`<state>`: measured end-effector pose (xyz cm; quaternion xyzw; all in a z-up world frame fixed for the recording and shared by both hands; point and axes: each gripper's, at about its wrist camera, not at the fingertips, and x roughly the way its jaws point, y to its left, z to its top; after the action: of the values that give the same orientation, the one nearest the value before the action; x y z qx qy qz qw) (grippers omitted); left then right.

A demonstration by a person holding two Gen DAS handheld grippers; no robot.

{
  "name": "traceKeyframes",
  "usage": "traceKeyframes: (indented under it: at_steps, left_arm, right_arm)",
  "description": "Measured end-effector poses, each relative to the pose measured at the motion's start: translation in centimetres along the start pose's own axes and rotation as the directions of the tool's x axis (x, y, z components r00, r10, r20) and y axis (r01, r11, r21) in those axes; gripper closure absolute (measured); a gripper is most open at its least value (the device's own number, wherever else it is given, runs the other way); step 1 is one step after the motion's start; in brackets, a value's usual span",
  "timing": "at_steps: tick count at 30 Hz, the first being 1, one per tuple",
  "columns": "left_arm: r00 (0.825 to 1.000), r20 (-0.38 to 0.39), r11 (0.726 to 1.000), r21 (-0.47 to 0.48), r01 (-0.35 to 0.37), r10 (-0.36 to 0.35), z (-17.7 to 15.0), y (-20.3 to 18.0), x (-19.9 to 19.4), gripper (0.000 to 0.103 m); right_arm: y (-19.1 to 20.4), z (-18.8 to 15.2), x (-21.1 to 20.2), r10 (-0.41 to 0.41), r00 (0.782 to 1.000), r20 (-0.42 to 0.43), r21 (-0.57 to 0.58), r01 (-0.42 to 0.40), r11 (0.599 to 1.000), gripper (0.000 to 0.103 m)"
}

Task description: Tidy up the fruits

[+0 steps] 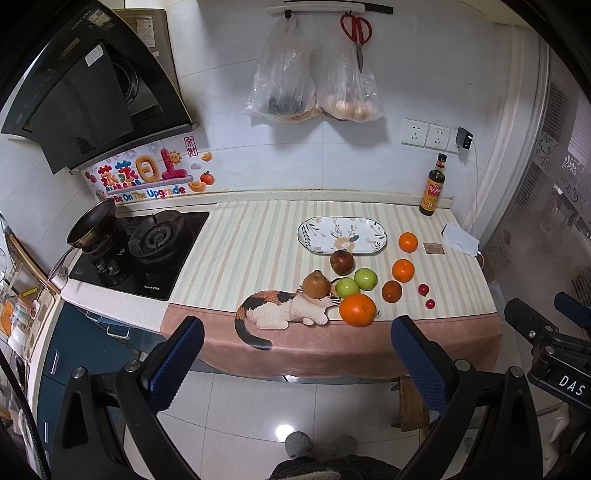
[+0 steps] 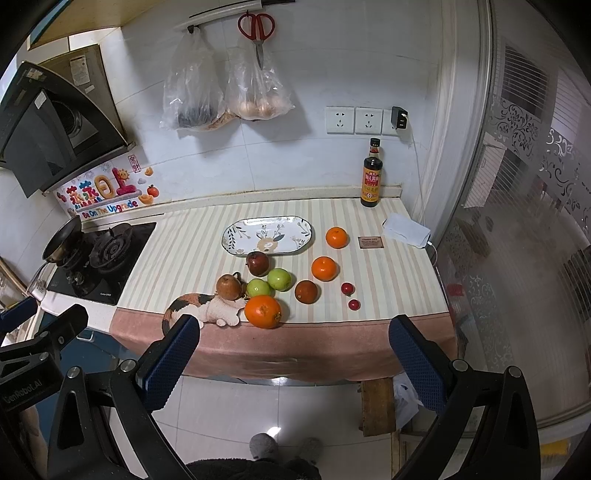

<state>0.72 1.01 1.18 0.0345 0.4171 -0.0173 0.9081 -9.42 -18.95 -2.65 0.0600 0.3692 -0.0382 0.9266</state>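
An empty oval floral plate point(image 1: 342, 235) point(image 2: 267, 235) lies at the back of the striped cloth. In front of it lie loose fruits: a dark red apple point(image 1: 341, 262) point(image 2: 258, 263), two green apples point(image 1: 365, 278) point(image 2: 279, 279), a brown pear point(image 1: 316, 284) point(image 2: 228, 286), a large orange point(image 1: 357, 309) point(image 2: 263, 311), two smaller oranges point(image 1: 403, 270) point(image 2: 324, 268), a brownish fruit point(image 1: 391, 291) point(image 2: 306, 291) and two small red fruits point(image 1: 423, 289) point(image 2: 347, 288). My left gripper point(image 1: 295, 365) and right gripper point(image 2: 293, 365) are open and empty, held short of the counter's front edge.
A gas hob point(image 1: 147, 251) with a pan point(image 1: 90, 225) sits at the left. A sauce bottle point(image 2: 371, 177), a white cloth point(image 2: 406, 229) and a small card point(image 2: 370, 242) are at the back right. Bags and scissors point(image 2: 256, 31) hang on the wall. A wooden stool point(image 2: 376, 406) stands below.
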Motion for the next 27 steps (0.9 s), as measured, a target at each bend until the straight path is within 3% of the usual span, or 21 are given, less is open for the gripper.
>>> traceKeyframes:
  at_steps: [10,16,22,27]
  left_arm:
    - [1.0,0.008,1.0,-0.009,0.019,-0.019,0.2,0.6,1.4,0.0]
    - [0.998,0.055,0.999,-0.01,-0.031,0.031,0.8,2.5,5.1,0.0]
    - [0.995,-0.013,0.995,-0.003,-0.102,0.102,1.5,4.7,12.2,0.0]
    - [0.978,-0.173,0.993,0.021,-0.118,0.12,1.6,5.4,20.2,0.0]
  right_arm:
    - [0.2,0.4,0.5,-0.005,1.0,-0.005,0.028,0.005,1.0,0.0]
    - [1.3,1.2,3.7,-0.007,1.0,-0.023,0.084,0.008,0.996,0.0]
    - [2.7,0.5,11.5,-0.007,0.994,-0.111,0.106,0.019,0.994,0.0]
    - [2.5,-0.5,22.3,0.071,0.956,-0.286,0.159,-0.025,0.987,0.0]
